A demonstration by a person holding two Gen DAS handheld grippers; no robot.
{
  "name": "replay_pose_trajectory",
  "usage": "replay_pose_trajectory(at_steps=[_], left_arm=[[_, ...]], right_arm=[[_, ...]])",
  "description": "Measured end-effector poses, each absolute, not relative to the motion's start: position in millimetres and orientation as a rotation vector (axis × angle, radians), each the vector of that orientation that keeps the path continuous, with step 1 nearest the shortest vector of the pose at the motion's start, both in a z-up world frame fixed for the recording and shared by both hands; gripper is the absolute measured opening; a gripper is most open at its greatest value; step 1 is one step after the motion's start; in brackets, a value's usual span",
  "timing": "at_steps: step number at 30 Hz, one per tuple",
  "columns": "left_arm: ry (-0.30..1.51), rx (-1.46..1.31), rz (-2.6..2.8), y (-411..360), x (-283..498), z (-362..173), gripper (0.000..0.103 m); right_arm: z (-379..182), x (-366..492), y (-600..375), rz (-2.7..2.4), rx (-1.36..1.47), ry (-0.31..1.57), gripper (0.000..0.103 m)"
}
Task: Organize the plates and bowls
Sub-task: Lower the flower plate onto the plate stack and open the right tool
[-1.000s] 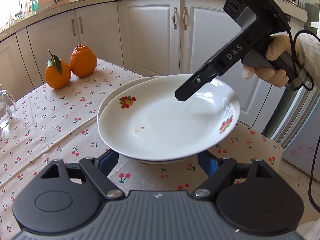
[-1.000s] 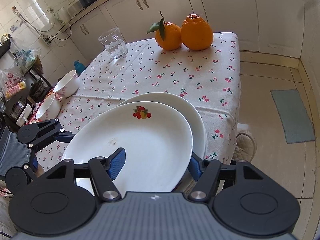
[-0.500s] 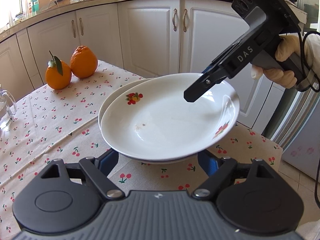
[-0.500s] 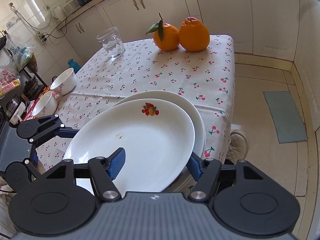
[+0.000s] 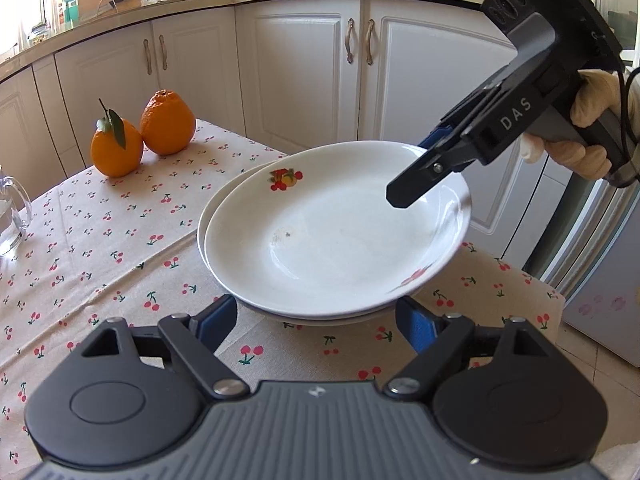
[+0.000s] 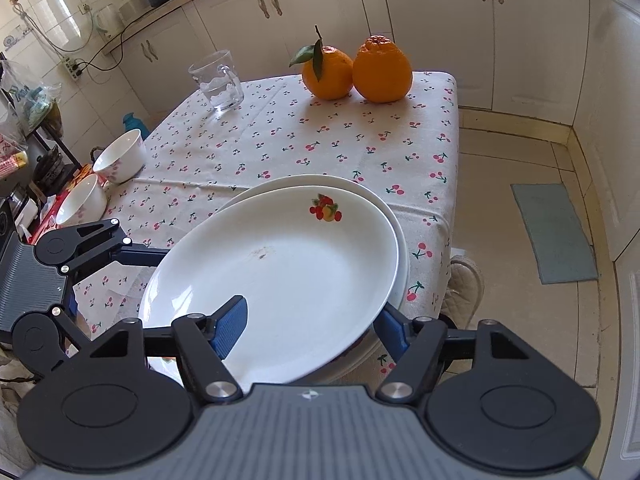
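upper plate [image 6: 280, 280] tilted over lower plate [image 6: 394, 216].
right gripper [image 6: 308, 326] spread, one finger above the raised rim, one below; left gripper [image 5: 320, 320] spread beside stack.

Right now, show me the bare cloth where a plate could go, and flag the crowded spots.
Free: the tablecloth stretch bordered by the glass mug, the oranges and the stacked plates. Crowded: the near corner, where those plates sit with the left claw and right claw at their rims, and the edge holding two bowls.
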State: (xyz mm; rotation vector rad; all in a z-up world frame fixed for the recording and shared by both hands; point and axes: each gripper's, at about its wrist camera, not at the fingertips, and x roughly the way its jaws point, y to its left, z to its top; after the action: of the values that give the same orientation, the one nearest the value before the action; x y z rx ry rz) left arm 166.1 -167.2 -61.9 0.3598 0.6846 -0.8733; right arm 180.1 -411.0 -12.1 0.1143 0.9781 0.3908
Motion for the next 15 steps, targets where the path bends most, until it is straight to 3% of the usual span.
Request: replay_pose_trajectory(at_steps=[15], left_arm=[[0.677, 0.364, -0.861, -166.7, 165.1, -62.7, 0.086]], right_arm=[[-11.8, 167.7, -398.6, 0.354, 0.067, 0.99, 0.079]])
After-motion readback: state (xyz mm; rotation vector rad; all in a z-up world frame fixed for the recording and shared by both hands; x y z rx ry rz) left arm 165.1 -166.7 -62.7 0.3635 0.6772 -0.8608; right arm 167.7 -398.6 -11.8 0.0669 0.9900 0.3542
